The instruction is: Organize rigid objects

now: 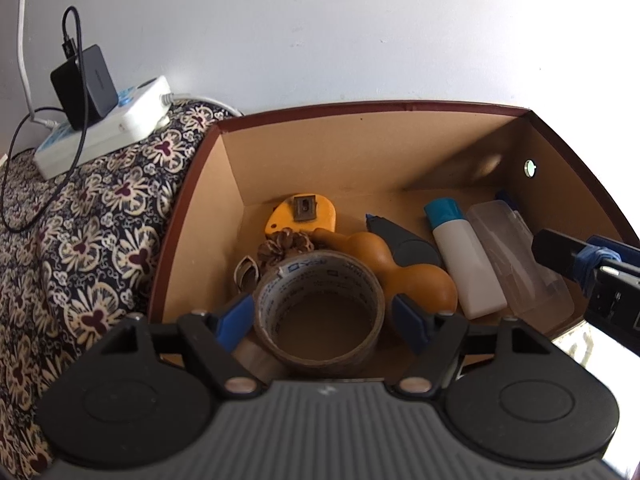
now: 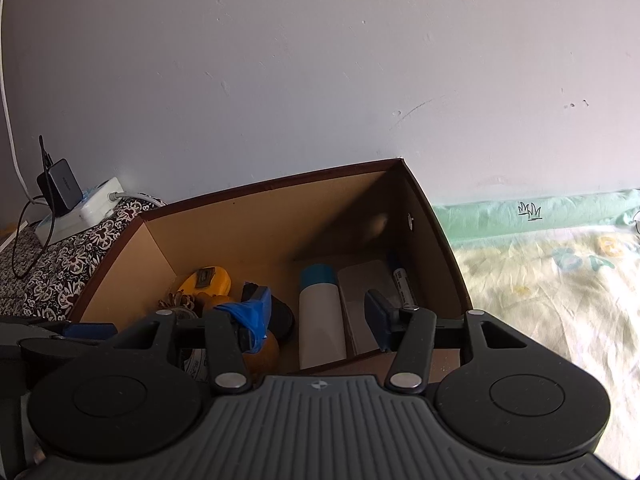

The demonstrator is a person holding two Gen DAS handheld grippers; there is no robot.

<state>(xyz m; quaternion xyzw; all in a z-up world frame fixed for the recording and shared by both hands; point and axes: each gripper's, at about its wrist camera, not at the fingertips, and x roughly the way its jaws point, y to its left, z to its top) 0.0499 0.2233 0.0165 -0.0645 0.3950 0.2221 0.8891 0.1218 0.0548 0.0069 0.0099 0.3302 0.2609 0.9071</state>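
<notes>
Left gripper [image 1: 322,312] straddles the tape roll [image 1: 319,312] at the near wall of the box [image 1: 320,148], jaws wide, pads just beside it, not pressing. Right gripper [image 2: 320,316] hangs half open, empty, over the white bottle [image 2: 322,320] inside.

Probably a home bedroom: a printed bedsheet [image 2: 540,280] and floral cloth [image 1: 80,240] by a plain wall [image 1: 320,32].

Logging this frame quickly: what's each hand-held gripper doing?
Left hand-held gripper: jaws wide around the tape roll; whether they grip it cannot be told.
Right hand-held gripper: open, holding nothing.
</notes>
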